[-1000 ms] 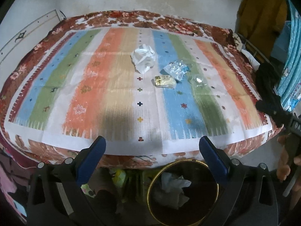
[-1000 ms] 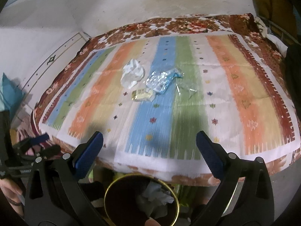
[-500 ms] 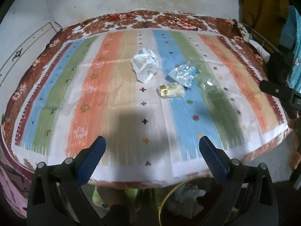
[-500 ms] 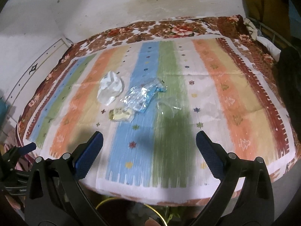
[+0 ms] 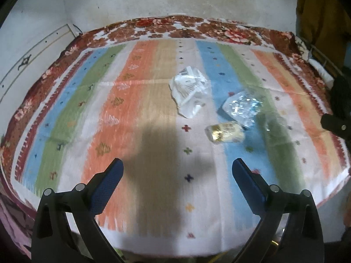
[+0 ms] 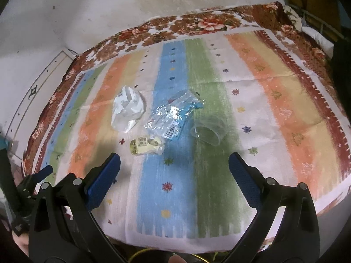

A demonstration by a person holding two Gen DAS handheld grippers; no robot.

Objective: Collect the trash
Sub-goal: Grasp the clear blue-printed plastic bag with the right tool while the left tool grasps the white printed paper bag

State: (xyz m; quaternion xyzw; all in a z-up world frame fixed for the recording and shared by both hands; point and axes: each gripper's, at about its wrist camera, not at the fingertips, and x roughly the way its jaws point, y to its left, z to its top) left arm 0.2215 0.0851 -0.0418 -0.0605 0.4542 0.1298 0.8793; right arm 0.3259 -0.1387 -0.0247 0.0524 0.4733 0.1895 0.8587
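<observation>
Right wrist view: on the striped cloth (image 6: 274,114) four pieces of trash are grouped, from left a white crumpled bag (image 6: 128,109), a small yellow packet (image 6: 145,145), a clear blue wrapper (image 6: 173,118) and a clear cup (image 6: 208,132). Both the left gripper (image 5: 177,171) and right gripper (image 6: 174,164) are held wide apart, empty, short of the trash.

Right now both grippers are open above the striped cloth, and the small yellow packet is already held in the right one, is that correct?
Not quite. The small yellow packet is not held: in the right wrist view it lies on the striped cloth, ahead of the right gripper, whose jaws stand wide apart with nothing between them. The left gripper is open as you said.
</observation>
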